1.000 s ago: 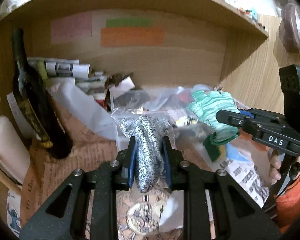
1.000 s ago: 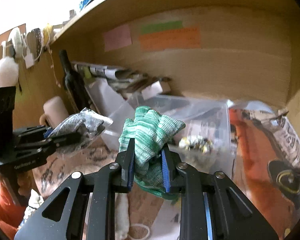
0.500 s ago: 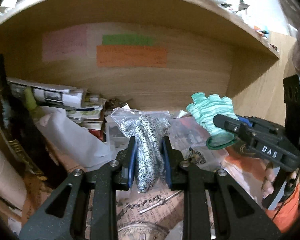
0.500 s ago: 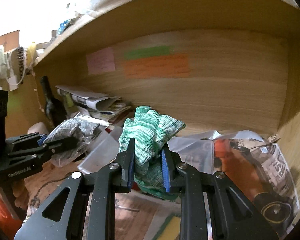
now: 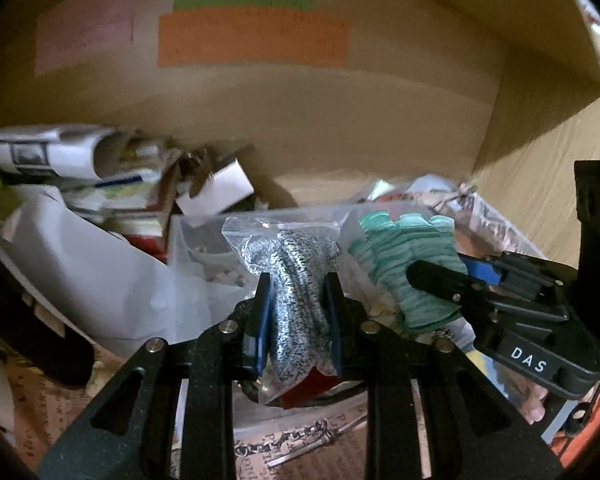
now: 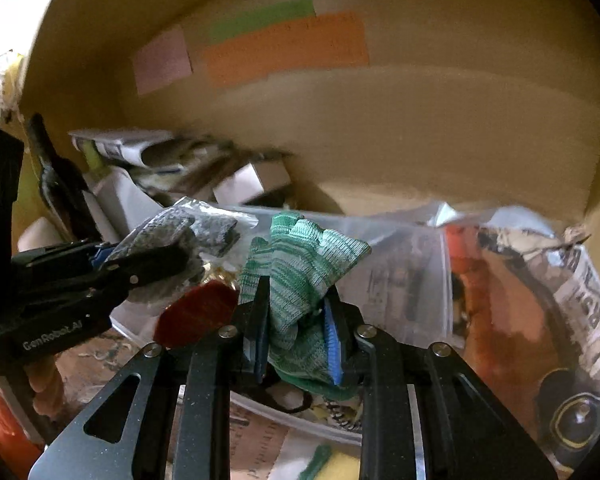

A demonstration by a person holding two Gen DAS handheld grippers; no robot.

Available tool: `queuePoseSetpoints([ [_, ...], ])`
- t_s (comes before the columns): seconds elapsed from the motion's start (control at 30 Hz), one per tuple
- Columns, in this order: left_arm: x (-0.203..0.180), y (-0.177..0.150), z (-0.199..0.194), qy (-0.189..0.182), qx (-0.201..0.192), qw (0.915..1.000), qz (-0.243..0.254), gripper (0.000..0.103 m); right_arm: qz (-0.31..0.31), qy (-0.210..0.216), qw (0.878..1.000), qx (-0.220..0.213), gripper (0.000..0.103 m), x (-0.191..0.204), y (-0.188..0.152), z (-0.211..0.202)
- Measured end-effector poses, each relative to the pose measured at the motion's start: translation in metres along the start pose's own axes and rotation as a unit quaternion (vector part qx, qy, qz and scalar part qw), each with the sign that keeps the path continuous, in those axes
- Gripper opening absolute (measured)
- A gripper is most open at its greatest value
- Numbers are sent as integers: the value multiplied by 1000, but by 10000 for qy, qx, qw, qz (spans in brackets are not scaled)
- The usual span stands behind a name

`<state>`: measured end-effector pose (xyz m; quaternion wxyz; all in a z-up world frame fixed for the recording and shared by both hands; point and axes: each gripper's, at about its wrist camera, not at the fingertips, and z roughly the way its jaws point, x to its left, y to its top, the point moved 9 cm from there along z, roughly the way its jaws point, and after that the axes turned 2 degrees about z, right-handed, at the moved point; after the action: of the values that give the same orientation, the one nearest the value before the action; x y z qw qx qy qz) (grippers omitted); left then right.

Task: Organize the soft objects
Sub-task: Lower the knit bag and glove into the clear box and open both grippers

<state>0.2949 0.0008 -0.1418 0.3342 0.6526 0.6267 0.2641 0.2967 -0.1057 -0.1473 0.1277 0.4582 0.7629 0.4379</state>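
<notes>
My left gripper [image 5: 296,312] is shut on a clear zip bag holding a grey speckled knit glove [image 5: 296,280], held up inside a wooden shelf bay. My right gripper [image 6: 296,316] is shut on a green-and-white striped knit glove [image 6: 300,256]. The two grippers are side by side: the right gripper with the green glove [image 5: 404,264] shows at the right of the left wrist view, and the left gripper with the bagged grey glove [image 6: 180,236] shows at the left of the right wrist view.
The shelf floor holds clear plastic bags [image 6: 400,264], rolled newspapers [image 5: 52,152], a white sheet [image 5: 100,280], a dark bottle [image 6: 56,184] at the left and a newspaper-wrapped orange object [image 6: 540,300] at the right. Coloured paper labels [image 5: 252,36] are stuck on the back wall.
Both grippers have moved forward, deeper into the shelf bay, still holding their gloves. The back wall and the clutter look larger and closer.
</notes>
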Motion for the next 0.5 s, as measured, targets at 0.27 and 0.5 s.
queuePoseSetpoints([
  [0.27,-4,-14,24,18,363,9993,64,27,-115,-294,9989,351,25,-7,-13,18],
  [0.5,-8,-13,6,92,200,9996,162,48,-224,-466,9986,143,48,-8,-6,4],
])
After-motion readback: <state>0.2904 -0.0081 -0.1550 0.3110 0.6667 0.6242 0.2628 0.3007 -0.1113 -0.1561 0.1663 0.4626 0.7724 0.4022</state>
